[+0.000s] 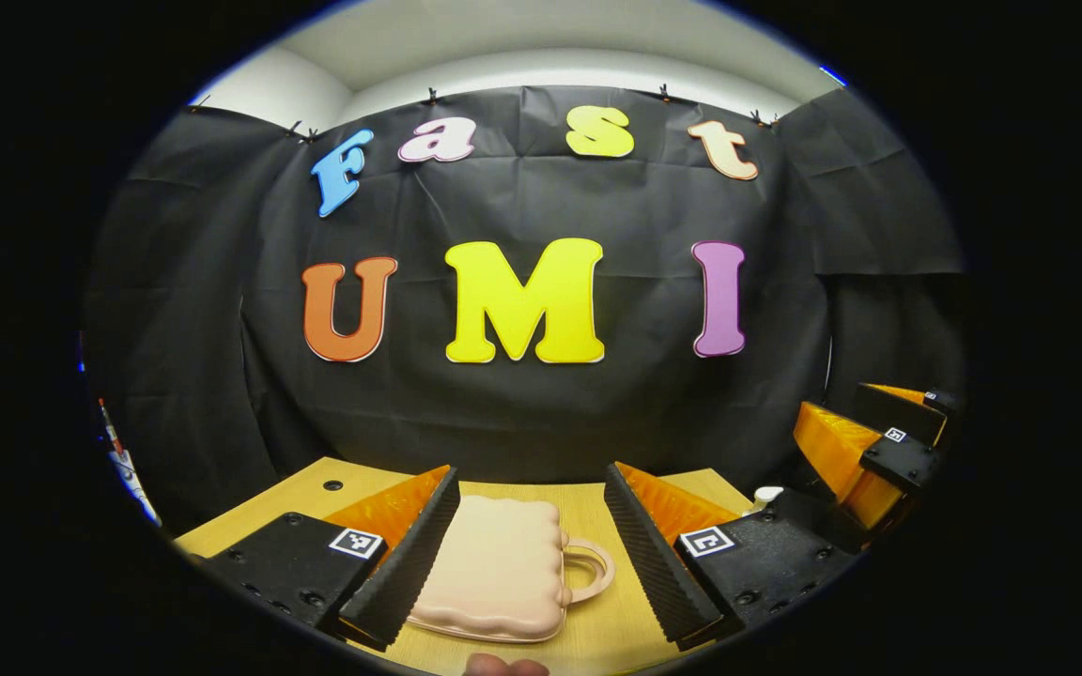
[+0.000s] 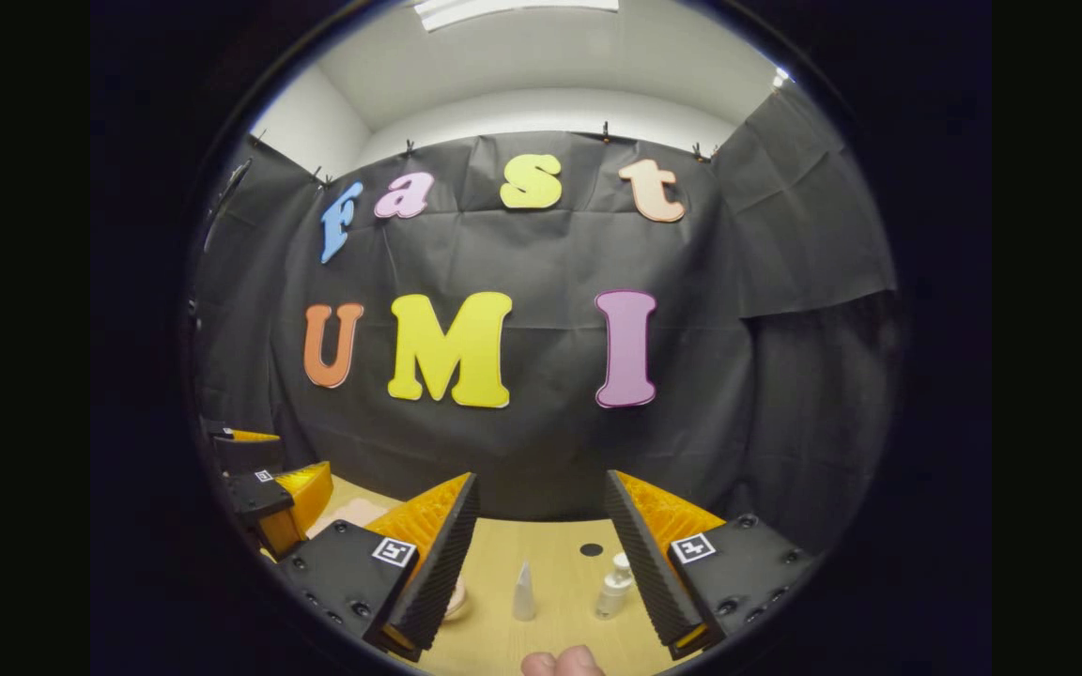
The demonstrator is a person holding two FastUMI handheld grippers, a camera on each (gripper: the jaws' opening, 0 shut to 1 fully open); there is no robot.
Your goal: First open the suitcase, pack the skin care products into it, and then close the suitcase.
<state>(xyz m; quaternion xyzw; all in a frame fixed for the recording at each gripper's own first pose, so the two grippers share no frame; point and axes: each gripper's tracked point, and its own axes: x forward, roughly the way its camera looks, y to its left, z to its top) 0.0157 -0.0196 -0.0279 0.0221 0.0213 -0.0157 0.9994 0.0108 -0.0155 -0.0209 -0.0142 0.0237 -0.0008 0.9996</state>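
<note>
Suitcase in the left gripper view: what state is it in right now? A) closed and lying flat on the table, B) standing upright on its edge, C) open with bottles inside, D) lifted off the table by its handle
A: the suitcase lies flat and shut on the table, between the open fingers of the left gripper, nothing gripping it.

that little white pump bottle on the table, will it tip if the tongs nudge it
Probably. The white pump bottle stands upright, tall and narrow on a small base, so a push near its top would likely topple it. It looks like smooth plastic, so it may slip. Small, so probably light.
</note>
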